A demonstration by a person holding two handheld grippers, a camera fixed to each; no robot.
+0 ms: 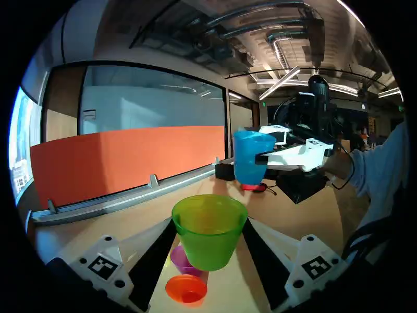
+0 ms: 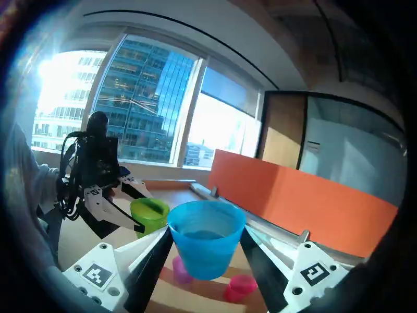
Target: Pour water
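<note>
- Step: both cups are lifted and the pour is not begun. The blue cup (image 2: pixel 206 253) is upright and the water (image 2: pixel 204 235) in it sits level.
- Left tool (image 1: pixel 209 225) is clamped narrow on the green cup (image 1: pixel 210 242). Both fingers press its sides, and the cup is upright above the counter (image 1: pixel 297 208).
- Right tool (image 2: pixel 206 233) grips the blue cup the same way, a finger on each side.
- In the left gripper view the blue cup sits ahead, to the right and higher than the green one. They are apart, with no contact.
- Next, as I judge it: bring the blue rim over the green mouth and tip slowly, holding the green cup steady and upright.
- Can't tell whether the green cup has anything in it.
- A purple cup (image 1: pixel 182 259) and an orange cup (image 1: pixel 186 290) sit on the counter below the green one; keep clear of them.
</note>
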